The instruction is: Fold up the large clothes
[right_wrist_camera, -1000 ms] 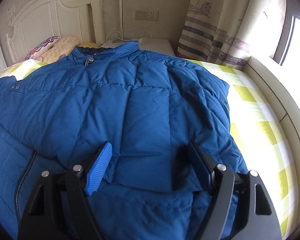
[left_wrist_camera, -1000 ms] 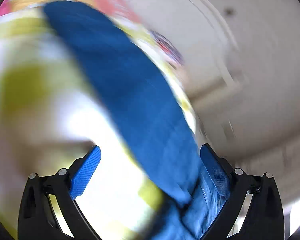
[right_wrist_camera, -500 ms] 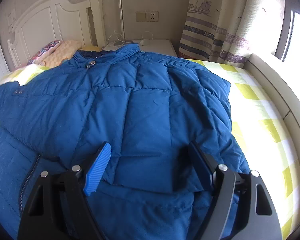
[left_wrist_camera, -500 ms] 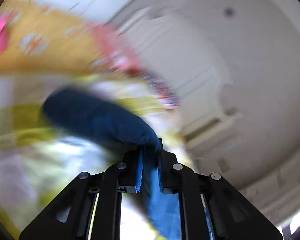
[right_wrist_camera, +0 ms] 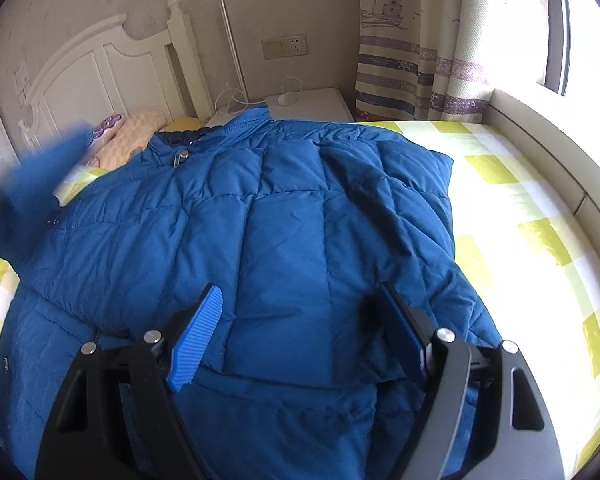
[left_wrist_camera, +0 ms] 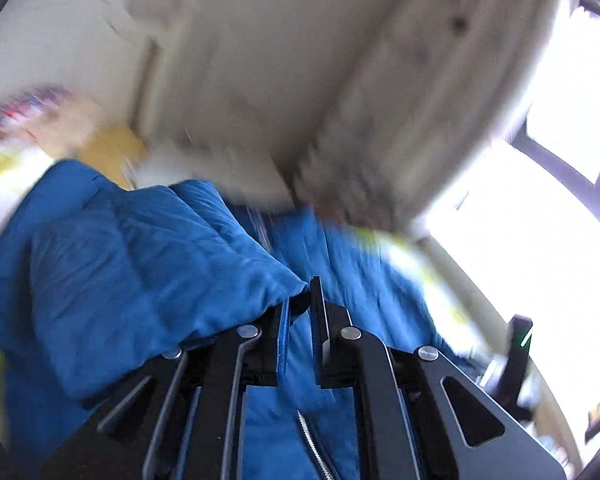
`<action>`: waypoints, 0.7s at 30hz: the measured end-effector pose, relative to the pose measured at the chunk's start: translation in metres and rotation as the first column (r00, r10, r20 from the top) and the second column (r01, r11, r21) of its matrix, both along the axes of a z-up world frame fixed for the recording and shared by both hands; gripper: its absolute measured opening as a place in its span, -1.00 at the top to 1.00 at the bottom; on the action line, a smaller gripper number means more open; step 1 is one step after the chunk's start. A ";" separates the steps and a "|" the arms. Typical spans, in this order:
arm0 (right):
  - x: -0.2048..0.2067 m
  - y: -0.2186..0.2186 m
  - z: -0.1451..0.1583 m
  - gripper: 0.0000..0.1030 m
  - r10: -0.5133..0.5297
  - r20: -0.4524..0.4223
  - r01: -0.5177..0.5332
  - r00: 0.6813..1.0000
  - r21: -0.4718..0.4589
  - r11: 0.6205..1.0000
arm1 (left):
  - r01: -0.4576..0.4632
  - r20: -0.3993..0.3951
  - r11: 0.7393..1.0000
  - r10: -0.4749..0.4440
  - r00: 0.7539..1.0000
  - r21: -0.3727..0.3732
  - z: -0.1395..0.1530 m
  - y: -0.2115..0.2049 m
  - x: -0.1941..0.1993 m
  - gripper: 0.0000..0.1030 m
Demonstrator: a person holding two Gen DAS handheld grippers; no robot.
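Observation:
A large blue puffer jacket [right_wrist_camera: 284, 232] lies spread on a bed with a yellow-and-white checked sheet [right_wrist_camera: 532, 240]. My right gripper [right_wrist_camera: 300, 312] is open just above the jacket's lower body and holds nothing. My left gripper [left_wrist_camera: 300, 304] is shut on the end of the jacket's sleeve [left_wrist_camera: 148, 256] and holds it lifted over the jacket body. That raised sleeve shows as a blurred blue shape at the left edge of the right wrist view [right_wrist_camera: 32, 176]. The left wrist view is motion-blurred.
A white headboard [right_wrist_camera: 100, 76] and pillows [right_wrist_camera: 140, 140] stand at the far end. A white nightstand [right_wrist_camera: 312, 100] with cables sits beside it. A striped curtain [right_wrist_camera: 420, 40] and a window ledge [right_wrist_camera: 548, 148] run along the right side.
My left gripper closed on the sleeve end, then swung with it from the bed's left side toward the jacket body. The right gripper stayed open and rose slightly.

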State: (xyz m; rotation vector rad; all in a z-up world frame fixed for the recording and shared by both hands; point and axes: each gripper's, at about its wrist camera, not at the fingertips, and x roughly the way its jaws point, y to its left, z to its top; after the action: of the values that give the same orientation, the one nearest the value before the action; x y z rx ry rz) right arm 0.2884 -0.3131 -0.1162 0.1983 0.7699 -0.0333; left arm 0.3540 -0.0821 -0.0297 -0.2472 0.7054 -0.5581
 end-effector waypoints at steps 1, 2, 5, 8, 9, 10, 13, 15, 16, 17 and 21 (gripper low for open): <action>-0.001 -0.001 0.000 -0.52 -0.002 0.003 0.002 1.000 0.010 1.000 | 0.037 -0.050 0.998 -0.034 0.998 0.055 -0.017 -0.017 0.004 0.74; -0.001 -0.004 0.000 -0.52 -0.003 0.006 0.003 1.000 0.027 1.000 | 0.066 -0.088 0.991 -0.056 0.995 0.120 -0.031 -0.031 0.004 0.65; -0.003 -0.010 0.000 -0.52 -0.001 0.015 0.000 1.000 0.068 0.998 | 0.112 -0.053 0.955 -0.101 0.993 0.275 -0.041 -0.050 -0.014 0.00; -0.004 -0.016 -0.001 -0.52 -0.002 0.024 -0.001 1.000 0.111 0.994 | 0.065 0.083 0.956 -0.092 0.992 0.285 -0.013 -0.038 -0.045 -0.40; -0.005 -0.018 -0.001 -0.52 -0.003 0.028 -0.001 1.000 0.124 0.992 | 0.022 0.157 0.973 -0.059 0.986 0.228 0.007 -0.019 -0.061 -0.50; -0.005 -0.019 -0.001 -0.52 -0.003 0.030 -0.001 1.000 0.130 0.991 | -0.024 0.202 0.983 -0.014 0.979 0.182 0.021 -0.001 -0.066 -0.70; -0.006 -0.019 -0.001 -0.52 -0.004 0.033 0.000 0.999 0.132 0.991 | -0.285 0.251 0.951 0.249 0.935 0.121 0.038 0.062 -0.084 -0.72; -0.006 -0.019 -0.001 -0.52 -0.004 0.031 0.000 1.000 0.126 0.992 | -0.487 0.182 0.853 0.457 0.871 0.190 0.024 0.108 -0.073 -0.71; -0.006 -0.019 -0.001 -0.52 -0.004 0.030 0.000 1.000 0.123 0.992 | -0.514 0.147 0.832 0.492 0.858 0.211 0.018 0.120 -0.066 -0.69; -0.006 -0.018 0.000 -0.52 -0.004 0.029 0.000 1.000 0.119 0.993 | -0.524 0.090 0.816 0.519 0.850 0.243 0.008 0.136 -0.057 -0.69; -0.005 -0.017 -0.001 -0.52 -0.004 0.022 0.001 1.000 0.104 0.995 | -0.475 -0.022 0.806 0.515 0.857 0.353 -0.022 0.150 -0.027 -0.69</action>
State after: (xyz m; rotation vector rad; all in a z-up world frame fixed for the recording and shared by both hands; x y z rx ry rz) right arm 0.2837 -0.3297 -0.1174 0.2979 0.7498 0.0065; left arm 0.3267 0.0678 -0.0522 -0.1342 0.8006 0.0876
